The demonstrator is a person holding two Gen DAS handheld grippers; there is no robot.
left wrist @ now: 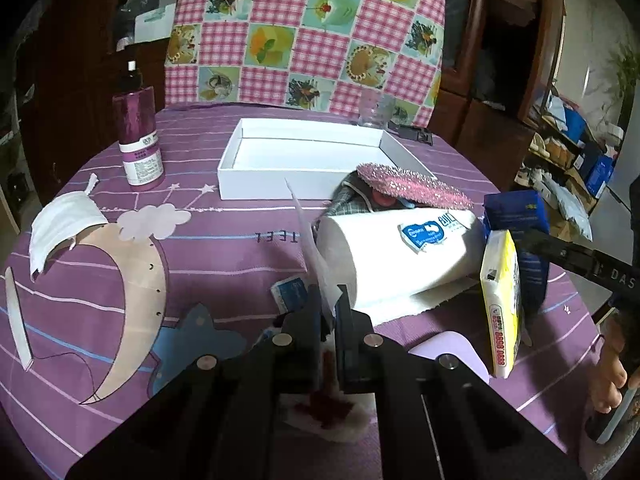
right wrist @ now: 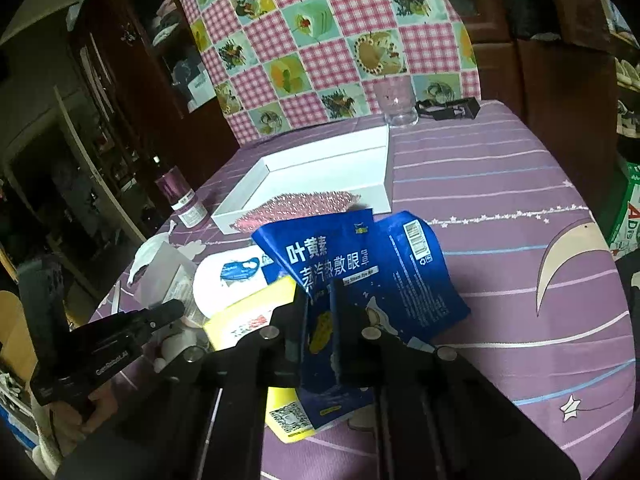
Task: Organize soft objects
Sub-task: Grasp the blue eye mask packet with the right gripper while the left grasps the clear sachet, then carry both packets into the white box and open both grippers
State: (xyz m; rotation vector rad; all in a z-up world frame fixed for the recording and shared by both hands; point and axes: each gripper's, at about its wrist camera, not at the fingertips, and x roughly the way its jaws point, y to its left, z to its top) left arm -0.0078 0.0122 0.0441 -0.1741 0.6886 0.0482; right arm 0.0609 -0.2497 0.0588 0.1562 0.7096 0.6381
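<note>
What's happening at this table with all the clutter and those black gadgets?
A person holds a gripping tool in each hand and is sorting soft things on a purple tablecloth. The left tool is pinching a thin white tissue sheet beside a paper roll. The right tool is clamped on a blue packet, with a yellow tissue pack next to it. The white box behind holds nothing that I can see; a pink sparkly pad lies at its near edge.

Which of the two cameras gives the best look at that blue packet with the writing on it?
The right wrist view: the blue packet fills the middle, printed face readable, pinched in the right hand-held gripper. The left wrist view shows only its dark edge behind the yellow tissue pack.
</note>
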